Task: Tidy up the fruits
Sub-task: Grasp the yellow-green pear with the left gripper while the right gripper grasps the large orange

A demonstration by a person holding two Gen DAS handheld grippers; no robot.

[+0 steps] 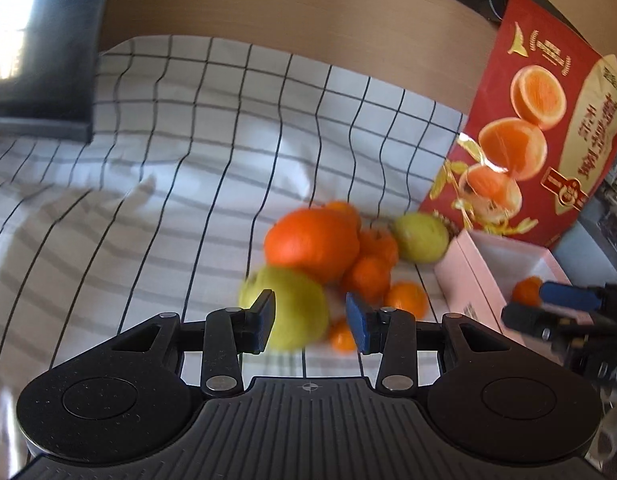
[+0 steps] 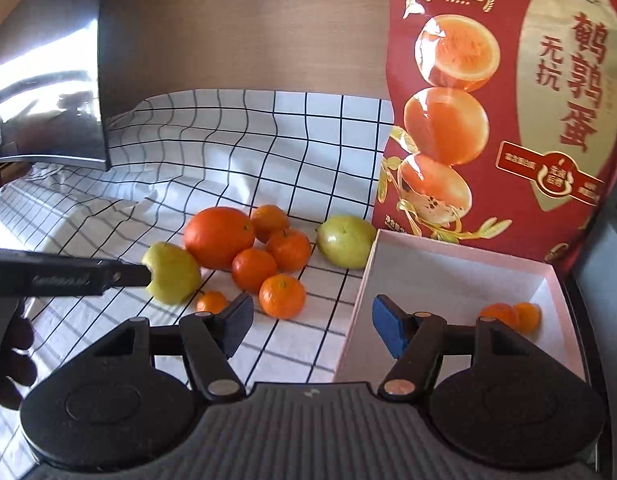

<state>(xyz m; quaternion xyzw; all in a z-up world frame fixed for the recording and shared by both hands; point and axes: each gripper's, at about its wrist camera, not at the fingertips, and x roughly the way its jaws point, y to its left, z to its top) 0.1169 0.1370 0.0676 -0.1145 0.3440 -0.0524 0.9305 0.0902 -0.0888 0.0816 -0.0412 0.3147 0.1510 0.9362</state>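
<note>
Scene: counter [image 2: 248, 56] w/ tan wood top, part covered by white checked cloth [image 2: 268, 140]; fruit pile sits on the cloth.
Pile: big orange [image 2: 219, 237] at centre-left, four mandarins [image 2: 253, 270] bunched on its right and front, one tiny mandarin [image 2: 211, 302] nearest the cam.
Green fruit A: yellow-green apple [image 2: 173, 273], left-front of the big orange, touching or nrly so.
Green fruit B: second apple [image 2: 345, 241], right of pile, just beside the box wall.
Box: pink box [image 2: 460, 268], open top, white inside, right of the pile; holds two small mandarins [image 2: 508, 314] at its right side, side by side.
Bag: red snack bag [image 2: 504, 92] standing upright behind the box, egg pics and gold print on it.
Bkgd: dark shiny panel [image 2: 48, 92] far left, at the cloth's back edge.
Left gripper [image 1: 310, 320]: jaws apart but fairly narrow, nothing clamped; in its own view apple A [image 1: 288, 312] shows in the gap, blurred, pads not pressing it. Seen from the right wrist view its finger tip sits right at apple A's left side; contact can't tell.
Right gripper [image 2: 312, 326]: jaws apart, wider, empty; the left finger over the cloth, the right finger over the box's near-left corner.
Hand: dark-gloved hand [image 2: 12, 364] at far left edge of the right wrist view, below the left tool.
Blur: left wrist view smeared, fruit edges soft.
</note>
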